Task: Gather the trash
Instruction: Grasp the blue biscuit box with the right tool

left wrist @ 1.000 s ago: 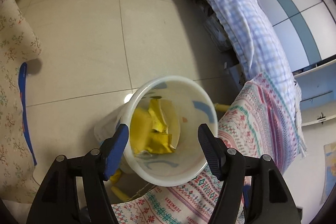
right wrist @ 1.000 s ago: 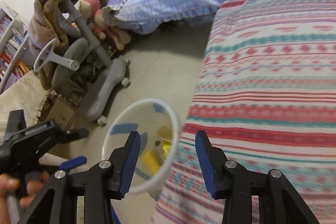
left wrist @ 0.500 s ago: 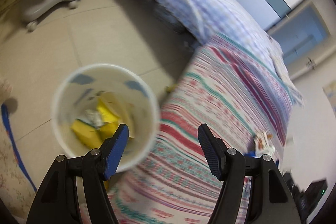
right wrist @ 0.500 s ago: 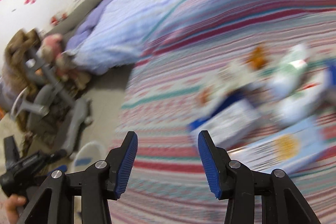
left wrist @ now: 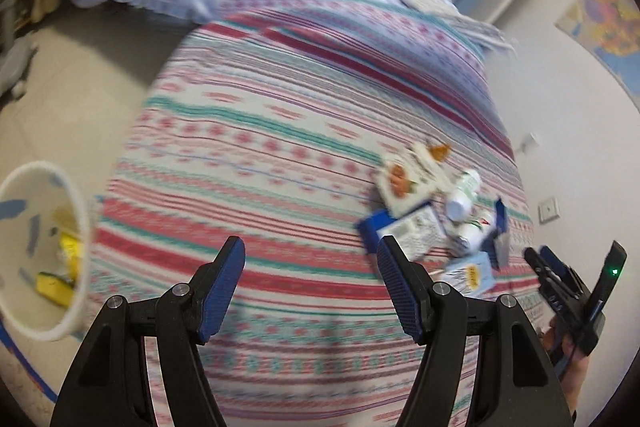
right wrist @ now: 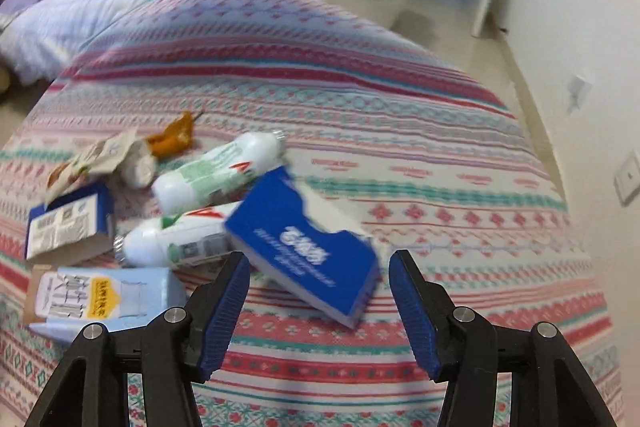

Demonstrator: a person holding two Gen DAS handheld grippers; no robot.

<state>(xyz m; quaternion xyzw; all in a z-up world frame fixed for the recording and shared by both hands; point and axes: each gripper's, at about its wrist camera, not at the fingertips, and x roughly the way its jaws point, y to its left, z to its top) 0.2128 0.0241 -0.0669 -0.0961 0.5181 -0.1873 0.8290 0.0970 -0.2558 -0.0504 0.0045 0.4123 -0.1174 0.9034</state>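
- Our right gripper is spread wide and empty, aimed at the blue box, which lies tilted on the striped blanket with one end propped on the white tubes.
- We judge the best grip is across the box's thin sides, coming down slowly so it does not slide off the tubes.
- Our left gripper is also open with nothing in it, over bare blanket.
- The bin stands on the floor at the bed's edge, well apart from the trash pile.
- Open blanket lies right of the box; the wall is close beyond.
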